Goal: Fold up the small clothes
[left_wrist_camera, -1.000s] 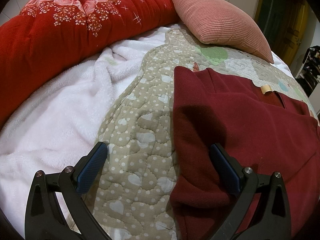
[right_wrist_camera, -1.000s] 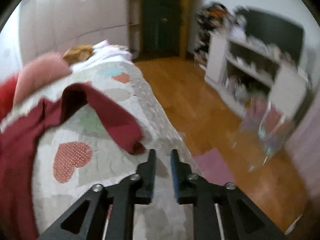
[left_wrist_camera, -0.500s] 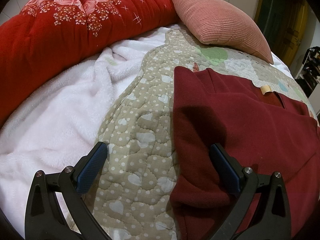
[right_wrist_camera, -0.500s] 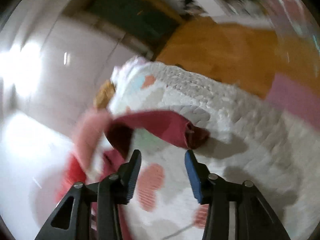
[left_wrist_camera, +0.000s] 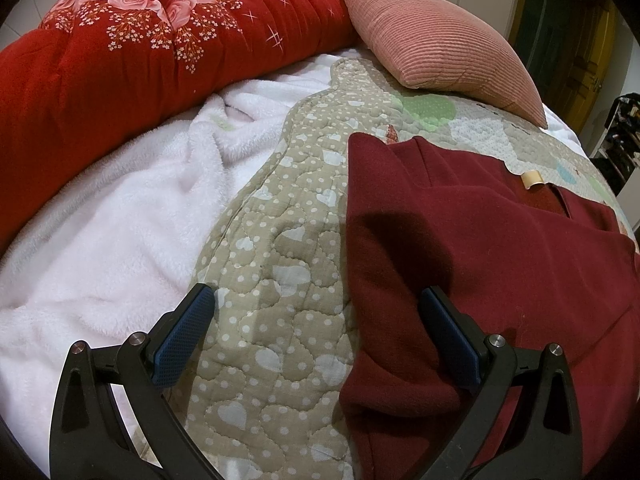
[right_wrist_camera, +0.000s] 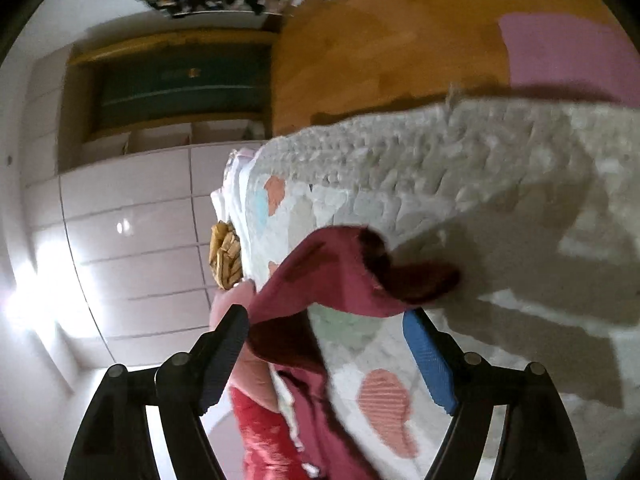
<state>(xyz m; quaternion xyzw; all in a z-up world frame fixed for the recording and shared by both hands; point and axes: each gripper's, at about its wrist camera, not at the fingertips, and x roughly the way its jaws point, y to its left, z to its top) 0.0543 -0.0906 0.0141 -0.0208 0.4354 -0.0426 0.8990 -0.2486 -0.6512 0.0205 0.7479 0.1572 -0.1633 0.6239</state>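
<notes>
One maroon garment (left_wrist_camera: 500, 264) on quilt (left_wrist_camera: 280, 280); left tongs (left_wrist_camera: 316, 316) wide; right tongs (right_wrist_camera: 326, 336) wide, straddling sleeve (right_wrist_camera: 344, 272).

red floral duvet (left_wrist_camera: 132, 60) | pink cushion (left_wrist_camera: 436, 36) | white fleece blanket (left_wrist_camera: 120, 216)

The left wrist view is sharp and evenly lit by warm indoor light. A soft dark shadow falls across the maroon garment (left_wrist_camera: 480, 260) and onto the quilt (left_wrist_camera: 280, 260) just left of it. Fisheye distortion bulges the bed into a dome, and black vignette fills the corners.

The right wrist view is tilted and smeared with motion blur; the quilt's (right_wrist_camera: 480, 168) stitching beyond the maroon sleeve (right_wrist_camera: 340, 276) is streaked. Strong glare blooms on the glossy white cabinets (right_wrist_camera: 132, 240) far left of the sleeve, washing out detail. Hard-edged grey shadows lie on the quilt right of the sleeve. Corners are dark.
</notes>
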